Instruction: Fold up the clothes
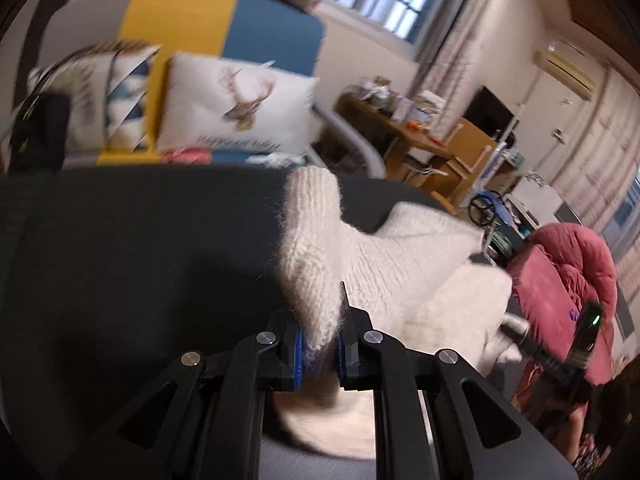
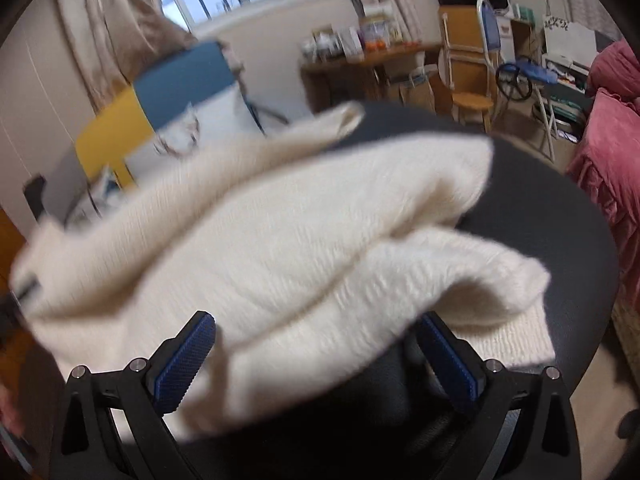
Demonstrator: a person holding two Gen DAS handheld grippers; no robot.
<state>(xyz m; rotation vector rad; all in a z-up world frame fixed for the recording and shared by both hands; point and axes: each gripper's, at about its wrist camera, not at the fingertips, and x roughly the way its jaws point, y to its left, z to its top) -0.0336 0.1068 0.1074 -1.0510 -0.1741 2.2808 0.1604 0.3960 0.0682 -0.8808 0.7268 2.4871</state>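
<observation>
While the left gripper is clenched on a fluffy edge of the cream sweater, the right gripper stands with its jaws spread wide and the knit bunched between and over them, nothing pinched. The sweater lies in soft layered folds on the dark table. It looks light, limp and stretchy, so I'd grip doubled edges or the hem.

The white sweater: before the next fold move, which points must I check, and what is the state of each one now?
1. Left gripper shut on the white sweater: ok.
2. Right gripper open, holding nothing: ok.
3. Sweater lies on the dark table: ok.
4. Sweater flat and smooth: not ok, it is bunched in layers.
5. Sleeve positions: cannot tell, the right wrist view is blurred.
</observation>
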